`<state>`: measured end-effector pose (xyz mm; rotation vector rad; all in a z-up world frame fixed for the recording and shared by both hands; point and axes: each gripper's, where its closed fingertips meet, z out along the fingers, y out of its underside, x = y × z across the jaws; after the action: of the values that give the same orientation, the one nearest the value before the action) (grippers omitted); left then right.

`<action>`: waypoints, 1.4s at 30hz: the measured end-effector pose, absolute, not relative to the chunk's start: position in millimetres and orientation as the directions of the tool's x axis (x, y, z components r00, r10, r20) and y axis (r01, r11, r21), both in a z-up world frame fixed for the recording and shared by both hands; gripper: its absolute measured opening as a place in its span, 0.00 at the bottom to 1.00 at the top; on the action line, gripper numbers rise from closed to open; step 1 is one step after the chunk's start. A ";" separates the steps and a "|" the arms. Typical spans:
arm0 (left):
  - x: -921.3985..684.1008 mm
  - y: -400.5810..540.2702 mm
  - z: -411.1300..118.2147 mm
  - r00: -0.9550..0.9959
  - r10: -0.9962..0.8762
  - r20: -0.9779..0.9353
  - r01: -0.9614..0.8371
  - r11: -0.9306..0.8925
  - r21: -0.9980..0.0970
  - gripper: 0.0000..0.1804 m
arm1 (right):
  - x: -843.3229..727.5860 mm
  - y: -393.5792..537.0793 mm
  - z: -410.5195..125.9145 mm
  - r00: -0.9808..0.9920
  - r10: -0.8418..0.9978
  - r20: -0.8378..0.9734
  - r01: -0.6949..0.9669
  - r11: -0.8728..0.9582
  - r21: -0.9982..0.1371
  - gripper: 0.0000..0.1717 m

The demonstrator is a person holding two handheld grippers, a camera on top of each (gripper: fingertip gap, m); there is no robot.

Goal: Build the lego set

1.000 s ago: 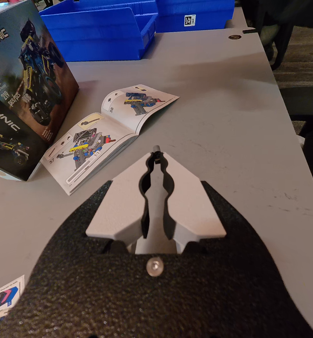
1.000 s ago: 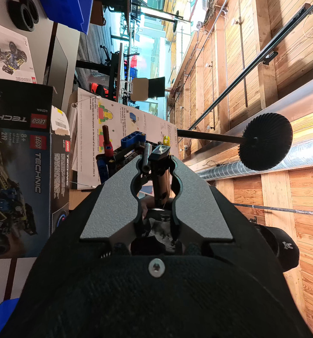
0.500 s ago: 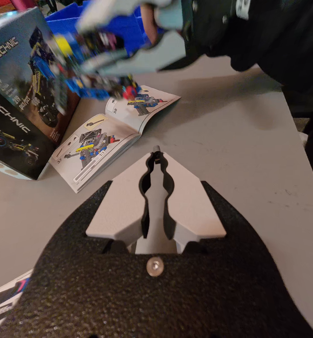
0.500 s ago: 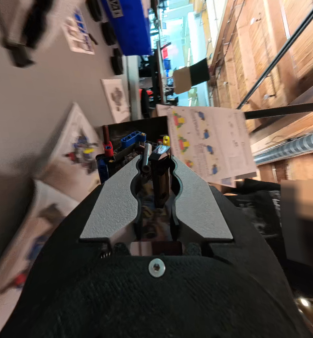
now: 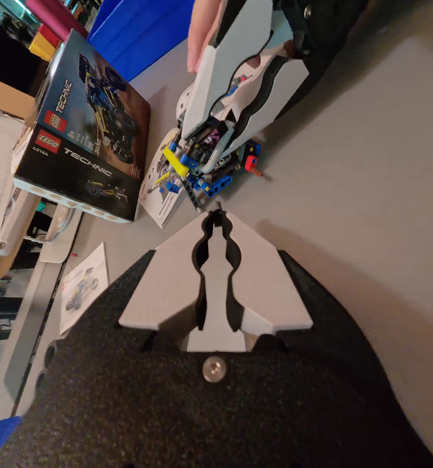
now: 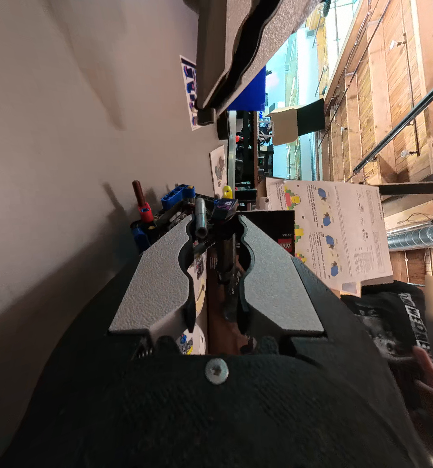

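My left gripper (image 5: 216, 215) is shut on a small grey pin (image 5: 215, 209) that sticks out of its tips, low over the grey table (image 5: 337, 202). Just ahead of it is a brick-built model (image 5: 205, 167) in blue, yellow, black and red. It sits at the table surface beside an open instruction booklet (image 5: 159, 202). My right gripper (image 5: 210, 141) comes down from above, shut on the model's dark middle. In the right wrist view the model (image 6: 210, 215) sits between my right gripper's (image 6: 216, 225) fingers. The left gripper (image 6: 206, 111) and its pin (image 6: 205, 118) show above it.
A toy set box (image 5: 83, 139) stands left of the booklet, with blue bins (image 5: 139, 38) behind it. A leaflet (image 5: 83, 286) lies near the table's left edge. A sticker sheet (image 6: 188, 91) and a black tyre (image 6: 221, 129) lie farther off. A printed sheet (image 6: 337, 233) hangs beyond the box. Left tips to right tips: about 7 centimetres.
My right gripper swung down with the model from the air to the table in front of my left gripper, and its fingers stand slightly wider. My left gripper tilted and stayed shut on the pin.
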<state>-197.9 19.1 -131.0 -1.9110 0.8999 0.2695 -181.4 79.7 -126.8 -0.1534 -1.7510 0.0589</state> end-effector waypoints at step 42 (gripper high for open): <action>-197.0 15.0 -146.5 0.784 -0.495 -0.375 -0.546 -0.262 -0.796 0.02 | -184.0 80.2 -133.7 -0.171 0.970 0.171 0.468 0.233 -0.853 0.44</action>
<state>-197.0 15.0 -146.5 -1.9105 0.7890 0.0601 -184.0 80.2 -133.7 -1.3347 -1.7614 0.8528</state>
